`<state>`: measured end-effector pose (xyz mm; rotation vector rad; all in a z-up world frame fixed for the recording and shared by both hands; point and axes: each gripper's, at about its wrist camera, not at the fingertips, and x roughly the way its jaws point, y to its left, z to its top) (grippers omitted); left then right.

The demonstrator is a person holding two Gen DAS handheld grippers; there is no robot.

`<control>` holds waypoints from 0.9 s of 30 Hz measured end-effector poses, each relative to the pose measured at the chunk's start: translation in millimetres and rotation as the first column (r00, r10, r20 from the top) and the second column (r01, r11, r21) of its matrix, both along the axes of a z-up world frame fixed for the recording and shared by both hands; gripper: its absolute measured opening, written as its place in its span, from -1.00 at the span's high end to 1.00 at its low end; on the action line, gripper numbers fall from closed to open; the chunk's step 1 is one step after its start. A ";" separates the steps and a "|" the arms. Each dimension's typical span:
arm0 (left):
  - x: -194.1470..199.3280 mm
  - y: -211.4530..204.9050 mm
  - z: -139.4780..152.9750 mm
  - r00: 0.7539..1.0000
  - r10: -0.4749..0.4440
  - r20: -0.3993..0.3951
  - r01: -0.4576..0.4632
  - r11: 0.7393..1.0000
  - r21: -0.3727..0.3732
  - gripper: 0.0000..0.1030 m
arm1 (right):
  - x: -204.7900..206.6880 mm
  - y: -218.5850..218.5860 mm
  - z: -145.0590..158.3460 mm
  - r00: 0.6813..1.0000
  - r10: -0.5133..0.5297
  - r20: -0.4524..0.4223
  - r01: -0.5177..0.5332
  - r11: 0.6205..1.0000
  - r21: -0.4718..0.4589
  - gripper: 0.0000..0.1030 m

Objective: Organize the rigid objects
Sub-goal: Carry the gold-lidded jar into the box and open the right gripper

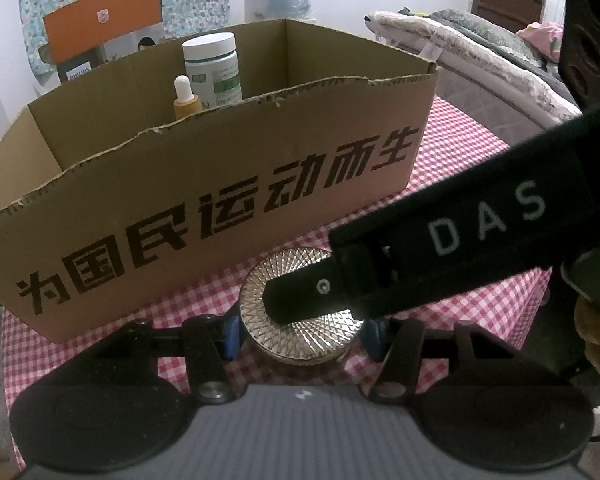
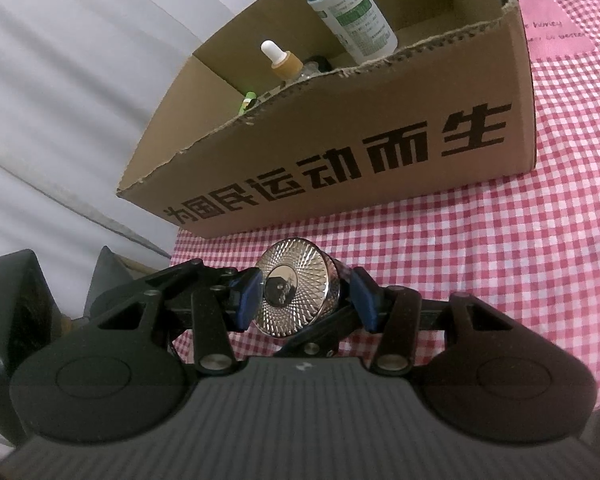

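Note:
A round jar with a patterned silver lid [image 1: 300, 332] stands on the red checked tablecloth in front of a cardboard box [image 1: 204, 196]. My left gripper [image 1: 298, 334] has its blue pads on both sides of the jar, close to it. In the right wrist view the jar [image 2: 296, 298] sits between my right gripper's [image 2: 306, 296] blue pads; the left pad touches the lid, the right pad stands slightly off. The right gripper's black finger [image 1: 440, 256] reaches over the lid in the left wrist view. The box [image 2: 340, 148] holds a white bottle [image 2: 348, 16] and a dropper bottle [image 2: 280, 60].
The checked cloth [image 2: 500, 264] stretches to the right of the box. A bed with bedding [image 1: 480, 52] lies behind the table at right. An orange and white carton [image 1: 100, 28] stands behind the box. A white wall or sheet [image 2: 60, 100] is left of the table.

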<state>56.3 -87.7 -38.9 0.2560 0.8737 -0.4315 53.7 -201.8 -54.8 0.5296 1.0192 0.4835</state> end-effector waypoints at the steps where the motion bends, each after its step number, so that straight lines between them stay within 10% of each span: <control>1: -0.5 -0.6 0.8 1.000 0.000 0.001 0.000 1.000 0.001 -0.10 | -0.9 0.8 0.0 1.000 0.000 0.004 0.000 1.000 0.000 0.06; 11: -15.3 -8.4 26.0 0.997 0.003 0.071 -0.005 1.000 0.018 -0.11 | -14.3 -5.2 21.0 0.997 0.009 0.071 -0.009 1.000 0.003 0.05; 27: 20.0 -32.4 121.9 0.963 -0.006 0.268 0.020 0.999 -0.049 -0.11 | 4.6 -28.6 136.8 0.929 0.070 0.362 -0.040 0.995 -0.092 0.01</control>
